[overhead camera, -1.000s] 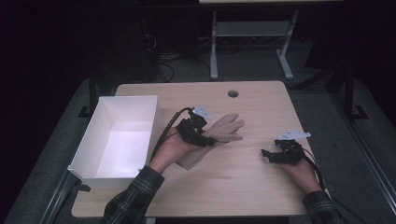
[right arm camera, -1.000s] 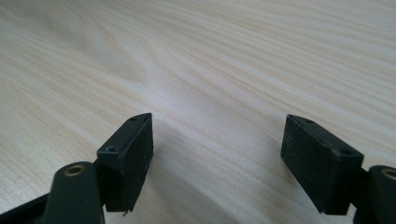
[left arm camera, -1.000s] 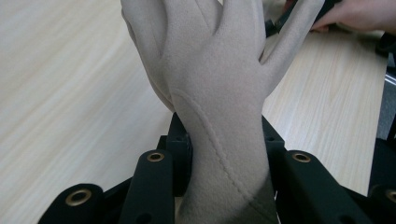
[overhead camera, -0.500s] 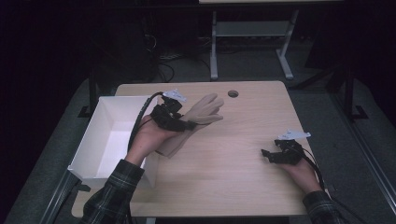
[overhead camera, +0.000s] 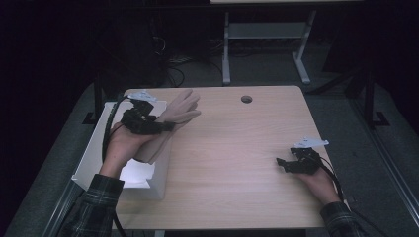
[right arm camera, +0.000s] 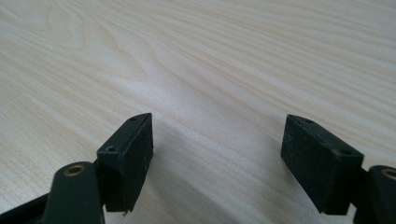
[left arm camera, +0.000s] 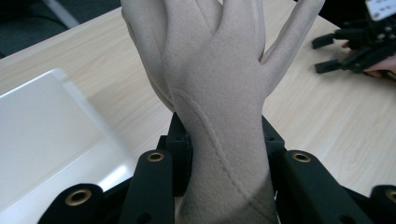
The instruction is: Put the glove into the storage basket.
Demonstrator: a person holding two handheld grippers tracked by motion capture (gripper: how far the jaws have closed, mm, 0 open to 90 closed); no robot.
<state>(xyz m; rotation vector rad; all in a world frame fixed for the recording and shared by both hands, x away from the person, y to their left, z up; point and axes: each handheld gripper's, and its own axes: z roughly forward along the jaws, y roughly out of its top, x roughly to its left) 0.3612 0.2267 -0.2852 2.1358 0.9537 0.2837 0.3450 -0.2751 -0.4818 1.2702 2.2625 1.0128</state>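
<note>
- Your table is light wood, with a small round hole near the far edge.
- A white bin sits at its left side.
- Your left claw is clenched on a beige glove at the wrist, lifted above the bin's right wall, fingers pointing away from you.
- Your right claw is released, jaws wide apart, resting low on the table's right side.
</note>
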